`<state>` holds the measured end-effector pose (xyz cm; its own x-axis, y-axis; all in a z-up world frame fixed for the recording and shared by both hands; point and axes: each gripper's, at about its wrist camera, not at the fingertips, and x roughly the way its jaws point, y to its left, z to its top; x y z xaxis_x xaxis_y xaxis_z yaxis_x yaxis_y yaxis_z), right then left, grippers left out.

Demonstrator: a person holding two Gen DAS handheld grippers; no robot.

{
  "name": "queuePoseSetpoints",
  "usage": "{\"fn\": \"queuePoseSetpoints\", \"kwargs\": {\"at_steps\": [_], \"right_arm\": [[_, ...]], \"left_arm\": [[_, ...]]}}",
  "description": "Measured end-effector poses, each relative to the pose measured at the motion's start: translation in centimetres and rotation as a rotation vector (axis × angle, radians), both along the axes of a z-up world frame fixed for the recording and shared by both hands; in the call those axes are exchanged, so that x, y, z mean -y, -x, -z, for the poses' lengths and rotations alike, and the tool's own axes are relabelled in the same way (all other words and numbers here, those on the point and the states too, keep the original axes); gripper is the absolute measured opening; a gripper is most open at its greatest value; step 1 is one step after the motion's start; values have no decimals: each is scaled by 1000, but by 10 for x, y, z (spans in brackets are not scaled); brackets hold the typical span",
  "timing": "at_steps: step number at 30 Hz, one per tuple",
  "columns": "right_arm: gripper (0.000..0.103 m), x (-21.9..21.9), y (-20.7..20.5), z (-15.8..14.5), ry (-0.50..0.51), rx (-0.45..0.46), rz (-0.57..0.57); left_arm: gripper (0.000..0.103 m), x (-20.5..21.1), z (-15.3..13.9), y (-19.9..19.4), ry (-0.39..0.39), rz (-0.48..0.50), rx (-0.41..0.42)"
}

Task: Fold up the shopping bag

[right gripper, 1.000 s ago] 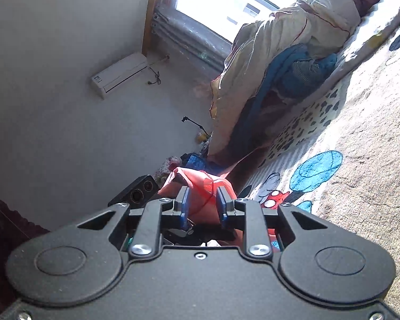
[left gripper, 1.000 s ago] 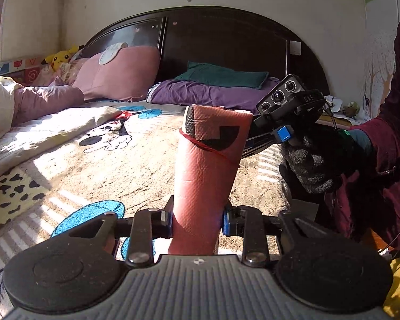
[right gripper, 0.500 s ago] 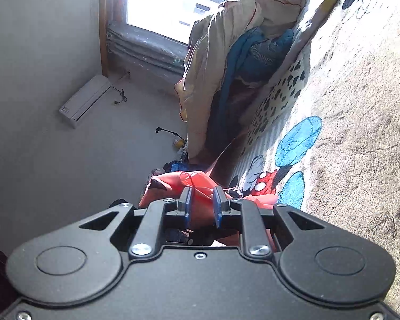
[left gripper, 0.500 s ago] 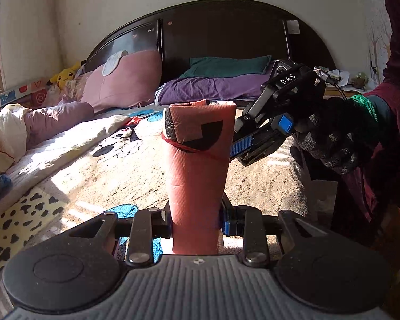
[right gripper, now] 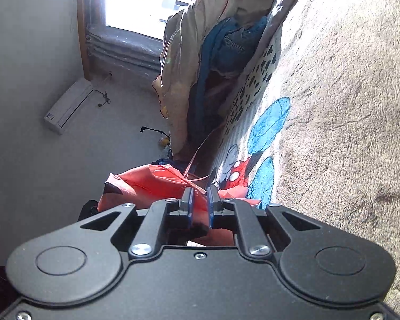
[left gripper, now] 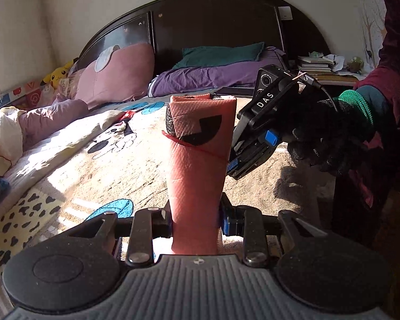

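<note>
A salmon-pink shopping bag, rolled into a tube with a black print, stands upright in my left gripper, which is shut on its lower end. A thin red string runs around the roll near its top. A black-gloved hand holds my right gripper against the roll's right side, at the string. In the right wrist view the bag lies just past my right gripper. Its jaws are closing, a narrow gap still shows, and strands of the red string pass between them.
Below lies a bed with a beige cartoon-print blanket. Pink and purple pillows lean on the dark headboard. A nightstand with books stands at the right. Heaped bedding lies by the window.
The right gripper has sunk down the roll's right side and rolled, and its jaws have narrowed around the string. The left gripper has kept its hold and shifted slightly.
</note>
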<state>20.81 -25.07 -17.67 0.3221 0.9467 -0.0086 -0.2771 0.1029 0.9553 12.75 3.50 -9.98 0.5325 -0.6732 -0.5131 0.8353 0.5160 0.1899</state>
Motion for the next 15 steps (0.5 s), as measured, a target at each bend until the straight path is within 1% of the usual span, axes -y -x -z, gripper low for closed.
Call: {"fn": "queuePoseSetpoints", "kwargs": {"at_steps": [3,4,5,6,8,10,12,15], "right_arm": [[8,0,-3,25,-116,-147,-29],[12,0,-3,34,-153,-198,-41],[18,0,-3,35,-145,-200,-49],[18,1,-3,34,-130,-190,-55],[18,6,-4,19,-52,-93,-51],[18,14,-6,1,4,6,-38],[18,15,-4,-14,99,115,-33],[18,18,-3,-28,177,226,-26]], "left_arm": [[29,-2,0,0,9,1,-11],[29,-2,0,-1,10,2,-13],[29,-2,0,-1,11,3,-16],[29,-1,0,0,1,12,-6],[29,5,0,4,-34,33,26],[28,10,0,8,-67,54,55],[28,14,0,12,-116,83,93],[28,19,1,17,-162,113,126]]}}
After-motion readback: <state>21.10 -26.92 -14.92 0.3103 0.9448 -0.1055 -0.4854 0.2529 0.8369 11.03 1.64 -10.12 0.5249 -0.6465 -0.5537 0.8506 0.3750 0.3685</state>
